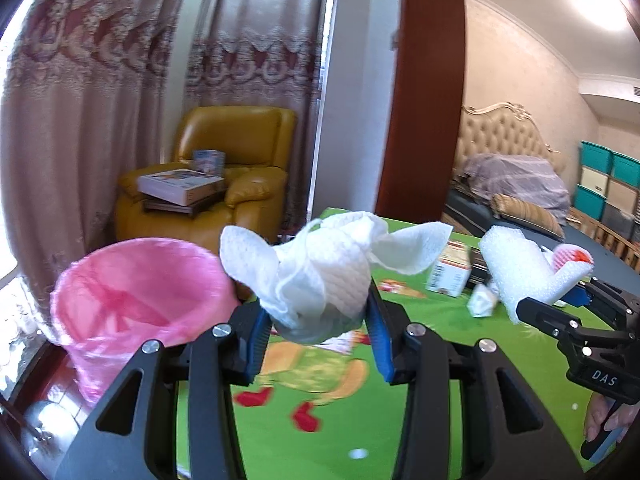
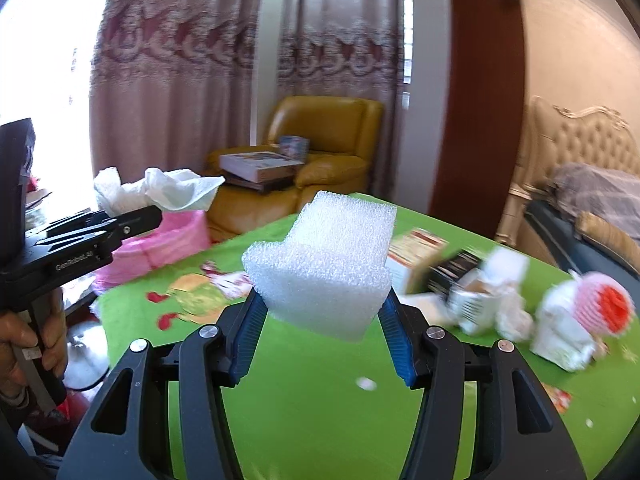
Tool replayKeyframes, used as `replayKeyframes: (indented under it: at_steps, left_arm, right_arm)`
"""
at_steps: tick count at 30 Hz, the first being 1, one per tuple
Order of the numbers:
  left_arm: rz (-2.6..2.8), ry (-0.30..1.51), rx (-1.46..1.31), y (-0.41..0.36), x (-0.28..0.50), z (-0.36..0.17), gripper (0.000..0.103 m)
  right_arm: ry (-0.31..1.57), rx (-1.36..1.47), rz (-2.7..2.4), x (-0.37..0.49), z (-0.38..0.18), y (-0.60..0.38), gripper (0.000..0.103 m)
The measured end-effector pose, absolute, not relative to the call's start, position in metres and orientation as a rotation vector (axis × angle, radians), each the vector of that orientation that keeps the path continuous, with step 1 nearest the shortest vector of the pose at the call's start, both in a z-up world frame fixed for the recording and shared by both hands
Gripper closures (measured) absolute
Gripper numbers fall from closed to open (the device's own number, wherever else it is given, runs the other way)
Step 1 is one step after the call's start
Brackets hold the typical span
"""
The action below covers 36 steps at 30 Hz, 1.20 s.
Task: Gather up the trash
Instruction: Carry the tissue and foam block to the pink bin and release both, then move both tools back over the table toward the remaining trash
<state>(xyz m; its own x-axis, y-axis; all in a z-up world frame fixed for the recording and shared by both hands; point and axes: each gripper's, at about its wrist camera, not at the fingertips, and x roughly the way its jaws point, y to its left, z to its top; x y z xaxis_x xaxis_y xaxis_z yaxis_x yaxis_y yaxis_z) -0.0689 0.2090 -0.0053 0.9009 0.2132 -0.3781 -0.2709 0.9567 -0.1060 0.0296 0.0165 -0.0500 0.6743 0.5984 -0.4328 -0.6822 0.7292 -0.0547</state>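
- Two loads up: left fingers (image 1: pixel 316 320) pinch a crumpled paper towel (image 1: pixel 320 268), right fingers (image 2: pixel 324 312) clamp a white foam block (image 2: pixel 324 264), both over the green tabletop (image 2: pixel 304 408).
- Risk: the towel's loose flaps could catch the pink-lined bin (image 1: pixel 136 292) rim; light foam may slip or bounce out.
- Bin sits just off the tabletop's left edge, open above; both grippers crowd one opening.
- More trash (image 2: pixel 560 320) lies right.

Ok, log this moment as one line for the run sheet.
left gripper: shut on crumpled tissue | right gripper: shut on foam block | pink-lined bin: open, beside table | more trash on table
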Motion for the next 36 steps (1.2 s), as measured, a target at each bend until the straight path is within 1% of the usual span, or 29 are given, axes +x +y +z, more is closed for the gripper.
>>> replayKeyframes:
  at_steps: [13, 21, 25, 27, 28, 29, 30, 31, 33, 34, 35, 36]
  left_arm:
    - [0.448, 0.405, -0.196, 0.33, -0.108, 0.0, 0.06]
    - [0.501, 0.49, -0.259, 0.403, -0.096, -0.011, 0.06]
    - [0.508, 0.495, -0.303, 0.434, -0.085, -0.012, 0.06]
    - [0.514, 0.494, -0.326, 0.45, -0.081, -0.009, 0.058]
    - [0.521, 0.492, -0.331, 0.454, -0.079, -0.007, 0.05]
    - [0.53, 0.493, -0.331, 0.459, -0.076, -0.006, 0.032]
    - [0.549, 0.488, -0.329, 0.461, -0.076, -0.004, 0.025]
    - [0.561, 0.476, -0.327, 0.463, -0.076, -0.001, 0.022]
    - [0.563, 0.47, -0.323, 0.466, -0.078, 0.002, 0.021]
    - [0.561, 0.468, -0.318, 0.464, -0.079, 0.004, 0.019]
    - [0.565, 0.461, -0.313, 0.461, -0.081, 0.005, 0.013]
    - [0.581, 0.446, -0.307, 0.456, -0.086, 0.006, 0.01]
  right_arm:
    - [0.414, -0.246, 0.995, 0.044, -0.042, 0.132, 0.05]
    - [0.441, -0.323, 1.127, 0.048, -0.043, 0.216, 0.05]
    - [0.444, -0.368, 1.164, 0.051, -0.046, 0.255, 0.049]
    - [0.435, -0.383, 1.185, 0.052, -0.049, 0.271, 0.048]
    - [0.436, -0.389, 1.19, 0.052, -0.051, 0.275, 0.044]
    - [0.437, -0.399, 1.193, 0.053, -0.052, 0.279, 0.037]
    - [0.415, -0.408, 1.185, 0.052, -0.052, 0.281, 0.03]
    - [0.4, -0.411, 1.183, 0.052, -0.051, 0.283, 0.03]
    - [0.404, -0.402, 1.173, 0.053, -0.049, 0.277, 0.03]
    - [0.407, -0.39, 1.167, 0.055, -0.048, 0.271, 0.03]
    - [0.408, -0.378, 1.161, 0.056, -0.047, 0.266, 0.03]
    - [0.406, -0.364, 1.154, 0.057, -0.045, 0.257, 0.03]
